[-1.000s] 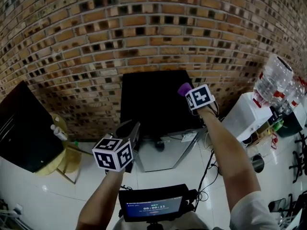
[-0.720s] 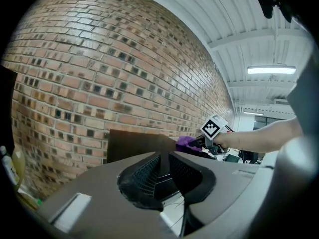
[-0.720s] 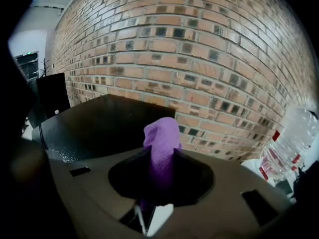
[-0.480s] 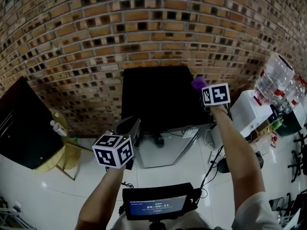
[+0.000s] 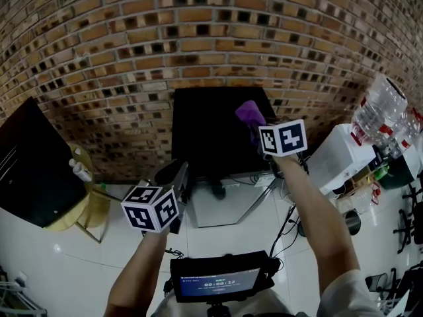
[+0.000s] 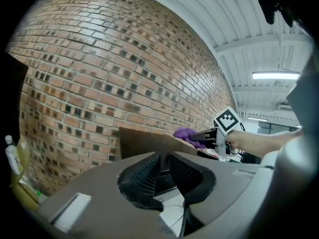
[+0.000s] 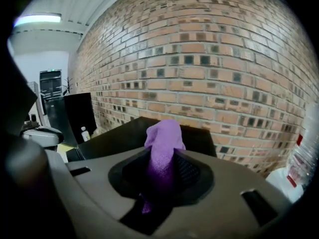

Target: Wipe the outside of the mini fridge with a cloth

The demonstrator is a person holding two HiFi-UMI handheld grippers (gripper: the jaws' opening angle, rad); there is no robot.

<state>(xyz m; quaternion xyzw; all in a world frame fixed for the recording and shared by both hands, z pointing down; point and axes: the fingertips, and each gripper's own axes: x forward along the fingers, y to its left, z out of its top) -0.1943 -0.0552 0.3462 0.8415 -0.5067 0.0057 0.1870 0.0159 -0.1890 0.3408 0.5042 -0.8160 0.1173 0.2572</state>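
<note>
The black fridge (image 5: 211, 134) stands against the brick wall (image 5: 132, 45), in the middle of the head view; the person's two arms reach toward it from below.

The right gripper (image 5: 258, 129) has its jaws closed on a purple cloth (image 5: 250, 113); in the right gripper view the cloth (image 7: 163, 143) rises from between the jaws as a bunched roll, its free end above the fridge (image 7: 119, 133). The cloth is over the right part of the fridge top, close to the wall; from the left gripper view it sits just at the top edge (image 6: 187, 132), but whether it presses on the surface I cannot tell.

The left gripper (image 5: 173, 176) is lower, at the left front of the fridge; its jaws are almost closed, only a narrow slit between them, and nothing is in it. It points at the fridge (image 6: 144, 141) and is apart from it.

To the right stands a white dispenser (image 5: 337, 157) with a clear bottle (image 5: 380, 111) on top; to the left is a black panel (image 5: 33, 170); a small screen (image 5: 218, 282) is at the bottom.
</note>
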